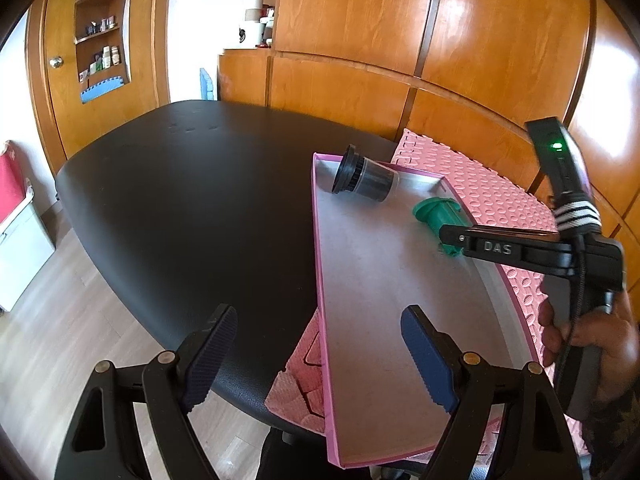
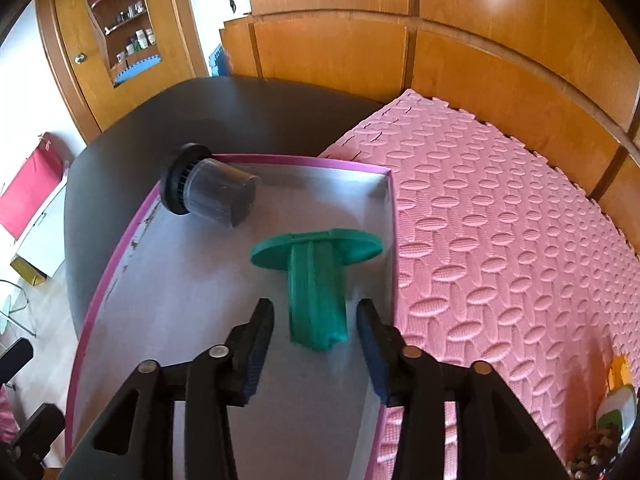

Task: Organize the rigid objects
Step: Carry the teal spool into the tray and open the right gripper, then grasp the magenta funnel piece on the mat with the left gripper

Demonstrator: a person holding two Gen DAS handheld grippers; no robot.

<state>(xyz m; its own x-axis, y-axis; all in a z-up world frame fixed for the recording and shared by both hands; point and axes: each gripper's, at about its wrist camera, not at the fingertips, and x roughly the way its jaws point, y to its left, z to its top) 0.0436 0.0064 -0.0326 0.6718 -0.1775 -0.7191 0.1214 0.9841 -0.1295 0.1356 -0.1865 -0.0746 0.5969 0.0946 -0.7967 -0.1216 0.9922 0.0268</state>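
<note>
A pink-rimmed tray (image 1: 318,240) (image 2: 120,248) with a grey floor lies across the black table and a pink foam mat. In it a black-capped clear jar (image 1: 366,178) (image 2: 212,194) lies on its side at the far corner. A green flanged plastic part (image 1: 434,210) (image 2: 316,280) lies near the tray's right wall. My right gripper (image 2: 316,334) (image 1: 452,236) is open, its fingers either side of the green part's stem with a gap on both sides. My left gripper (image 1: 320,356) is open and empty over the tray's near left rim.
The black table (image 1: 180,208) extends left of the tray. The pink foam mat (image 2: 500,240) covers the right side. Wooden cabinets (image 1: 400,60) stand close behind. Small objects (image 2: 612,408) sit at the mat's near right edge.
</note>
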